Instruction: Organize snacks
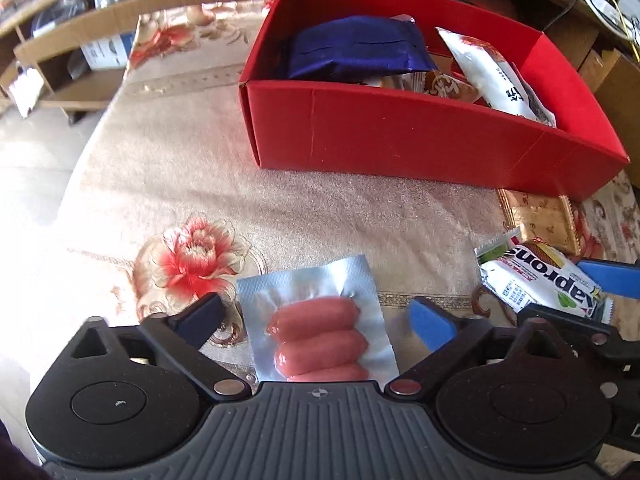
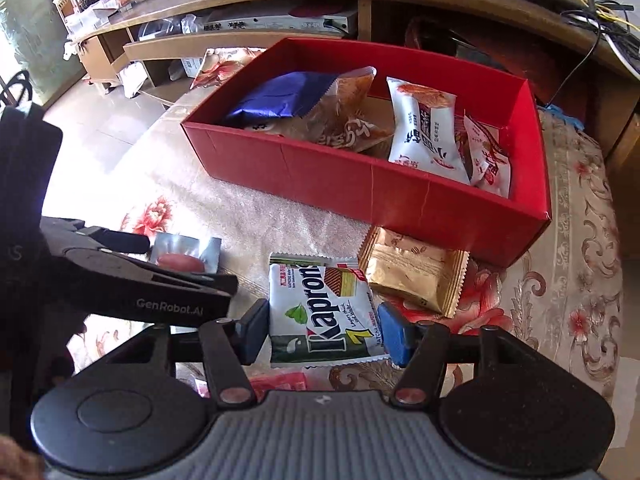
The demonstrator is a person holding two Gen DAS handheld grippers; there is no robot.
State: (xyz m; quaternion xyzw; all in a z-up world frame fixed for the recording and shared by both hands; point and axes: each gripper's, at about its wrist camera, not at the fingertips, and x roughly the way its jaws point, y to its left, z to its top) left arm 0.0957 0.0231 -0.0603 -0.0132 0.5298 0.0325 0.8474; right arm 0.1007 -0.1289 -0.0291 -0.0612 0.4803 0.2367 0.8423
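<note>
Judging the sorting roughly half done: red box (image 2: pixel 400 196) at the far side of the bench (image 1: pixel 280 216) already loaded with several packets, among them a crinkled dark-blue foil bag (image 2: pixel 280 98) and white printed pouches (image 2: pixel 424 132); three packets not yet boxed, lying on the cloth in front of it. Box: stiff matte card, rectangular, straight walls, open top. Cloth: pale, faintly glittering weave with red flowers. Wafer packet (image 2: pixel 326 312): flat, glossy white film with serrated ends, lying between the pads of the right gripper (image 2: pixel 322 334), closed to the packet's two edges and apparently grasping it. Gold packet (image 2: pixel 412 274): small embossed foil square, just beside the box wall. Sausage pack (image 1: pixel 320 336): silvery vacuum film moulded tight over plump pink links, resting on the cloth between the spread pads of the left gripper (image 1: pixel 316 322), released, touching nothing.
</note>
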